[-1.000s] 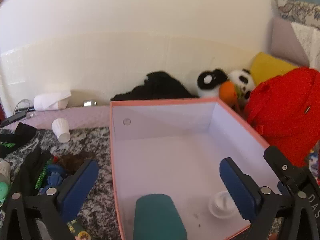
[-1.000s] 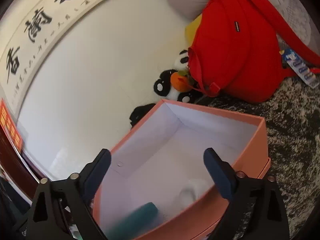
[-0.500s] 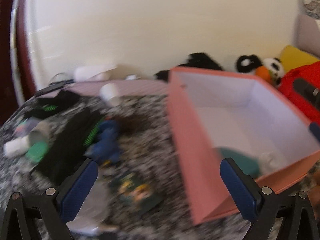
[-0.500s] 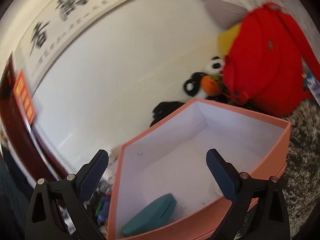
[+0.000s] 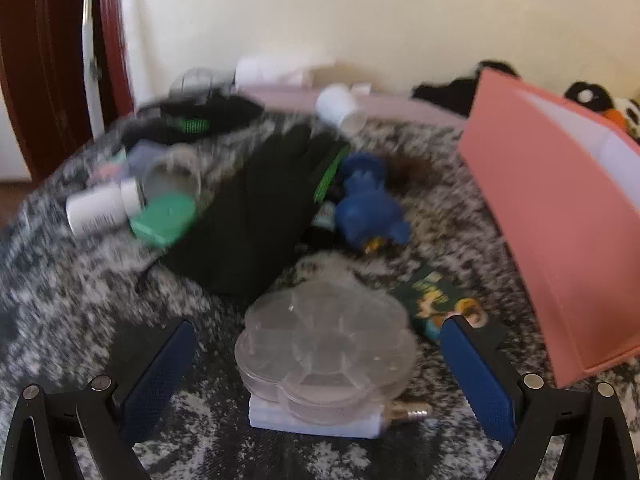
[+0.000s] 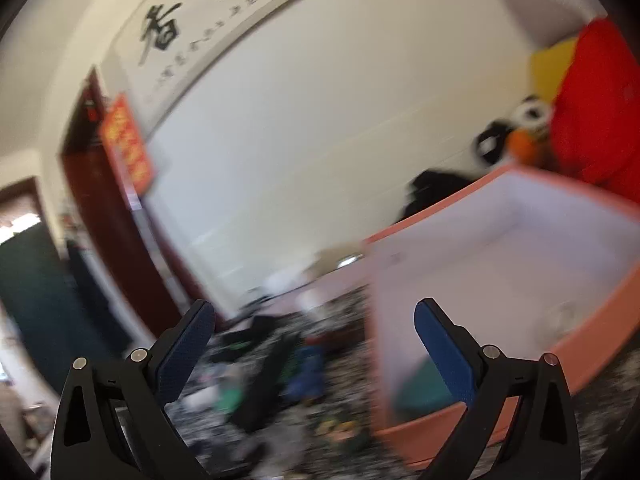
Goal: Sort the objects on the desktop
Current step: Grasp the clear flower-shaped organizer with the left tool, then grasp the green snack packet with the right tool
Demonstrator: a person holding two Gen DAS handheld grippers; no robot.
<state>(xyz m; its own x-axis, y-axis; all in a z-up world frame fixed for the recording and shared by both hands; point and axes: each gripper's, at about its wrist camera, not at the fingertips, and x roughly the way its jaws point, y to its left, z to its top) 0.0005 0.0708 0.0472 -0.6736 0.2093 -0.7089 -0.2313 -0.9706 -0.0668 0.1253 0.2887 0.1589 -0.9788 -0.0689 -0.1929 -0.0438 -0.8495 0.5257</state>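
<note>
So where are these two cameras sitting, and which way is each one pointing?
Left wrist: rides on the left tongs, looking forward and down at a clear case and the clutter beyond; both open blue fingers show.
Right wrist: rides on the right tongs, tilted up toward the wall, scroll and the box's inside; its open fingers show.
Shared: the pink box, the blue toy and the patterned cover.

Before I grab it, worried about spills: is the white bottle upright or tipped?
Tipped: the white bottle lies on its side beside the green lid.
</note>
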